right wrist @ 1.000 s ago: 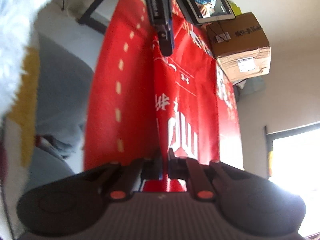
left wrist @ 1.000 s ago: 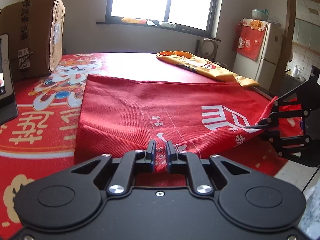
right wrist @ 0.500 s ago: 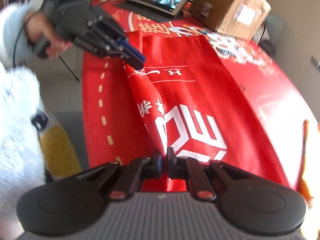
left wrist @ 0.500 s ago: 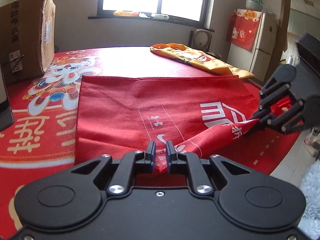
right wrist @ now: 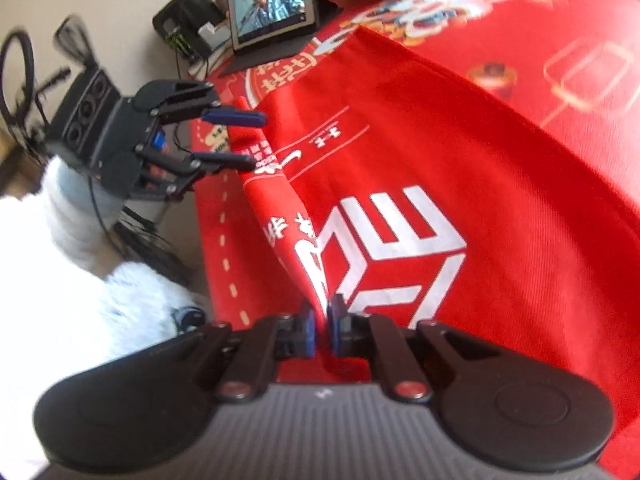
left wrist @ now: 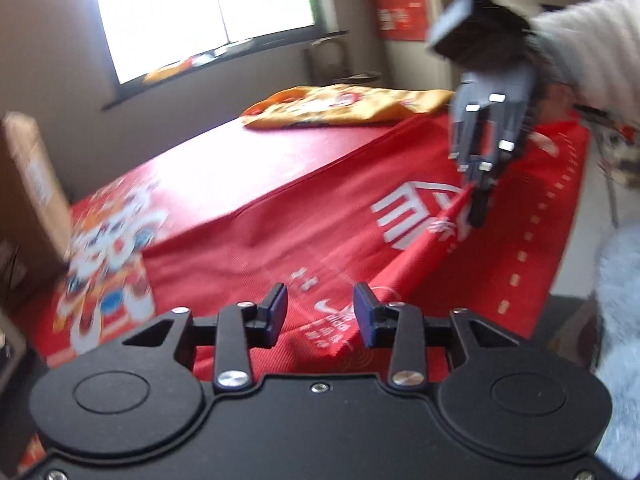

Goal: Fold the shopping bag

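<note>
Two tools | left tool (left wrist: pixel 320 306) apart | right tool (right wrist: pixel 323 328) clamped on shopping bag (right wrist: pixel 440 184)

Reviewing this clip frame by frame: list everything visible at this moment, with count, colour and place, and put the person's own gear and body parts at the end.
shopping bag: one, red with white print, flat on the table, near edge lifted.
tablecloth: one, red with cartoon print, covering the table.
yellow bag: one, yellow-orange, far end of the table.
cardboard box: one, brown, left end of the table.
tablet: one, screen on, propped on the table end near the box.
window: one, bright, far wall.
refrigerator: one, draped with a red cloth, far corner.
left gripper: black, fingers open, just above the bag's near edge.
right gripper: black, shut on the bag's lifted edge.
sleeve: white, fluffy, behind the right gripper.
</note>
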A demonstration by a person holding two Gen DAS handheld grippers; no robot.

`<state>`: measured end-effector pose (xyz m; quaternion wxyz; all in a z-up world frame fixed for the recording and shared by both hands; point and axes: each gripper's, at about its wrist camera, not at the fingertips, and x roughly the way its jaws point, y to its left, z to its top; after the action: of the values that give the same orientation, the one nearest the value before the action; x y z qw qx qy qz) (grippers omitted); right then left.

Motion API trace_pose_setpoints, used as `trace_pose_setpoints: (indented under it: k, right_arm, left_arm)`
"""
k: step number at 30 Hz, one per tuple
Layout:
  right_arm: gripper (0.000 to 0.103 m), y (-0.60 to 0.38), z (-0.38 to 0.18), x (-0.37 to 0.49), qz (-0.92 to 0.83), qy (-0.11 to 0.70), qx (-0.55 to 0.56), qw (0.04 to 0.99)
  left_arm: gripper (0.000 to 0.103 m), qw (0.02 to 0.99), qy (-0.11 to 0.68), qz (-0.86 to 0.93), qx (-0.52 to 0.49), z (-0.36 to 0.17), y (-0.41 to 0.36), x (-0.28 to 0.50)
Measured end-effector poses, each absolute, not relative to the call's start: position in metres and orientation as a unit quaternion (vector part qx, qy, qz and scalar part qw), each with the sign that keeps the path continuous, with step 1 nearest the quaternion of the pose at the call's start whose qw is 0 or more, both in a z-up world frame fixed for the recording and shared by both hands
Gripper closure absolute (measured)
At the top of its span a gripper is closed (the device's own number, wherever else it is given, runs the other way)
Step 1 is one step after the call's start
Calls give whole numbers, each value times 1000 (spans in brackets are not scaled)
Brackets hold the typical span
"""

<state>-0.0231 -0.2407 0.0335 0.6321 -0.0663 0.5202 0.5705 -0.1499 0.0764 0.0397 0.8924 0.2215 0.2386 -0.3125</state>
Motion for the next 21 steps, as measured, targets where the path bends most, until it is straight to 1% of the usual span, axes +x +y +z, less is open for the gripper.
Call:
trace_pose_setpoints:
  k: [2,4,5,6,10,13,14,15,16,17,21]
  right_arm:
    - [99,-243,30,-14,576,535,-47,616]
    - [99,-244,27,-7,579,547,-32,604]
    - [99,-244,24,-3,579,553,-24,598]
    - [100,-245,21,2,579,562,-13,591]
    - [100,-242,19,9,581,575,-4,576]
    - [100,-237,19,11,580,580,-8,571]
    - [100,-237,19,11,580,581,-10,571]
    - [100,-236,20,11,580,581,-13,571]
    - [100,-235,21,10,580,580,-16,572]
    - [100,-235,21,10,581,578,-18,573]
    - [100,-235,21,10,580,580,-18,572]
  left_arm:
    - [66,881,228,-337,241,43,76,-151]
    - [58,864,226,-373,253,47,76,-152]
    - [50,857,224,-385,258,47,74,-153]
    - [46,850,218,-395,272,46,69,-156]
    - [46,817,195,-407,360,38,56,-162]
    - [49,797,192,-411,400,32,53,-159]
    - [54,791,194,-412,410,30,54,-156]
    - [63,788,197,-412,413,30,56,-153]
    - [70,783,205,-414,416,30,58,-148]
    - [71,782,208,-419,413,30,60,-146]
    - [71,776,212,-433,408,27,67,-139]
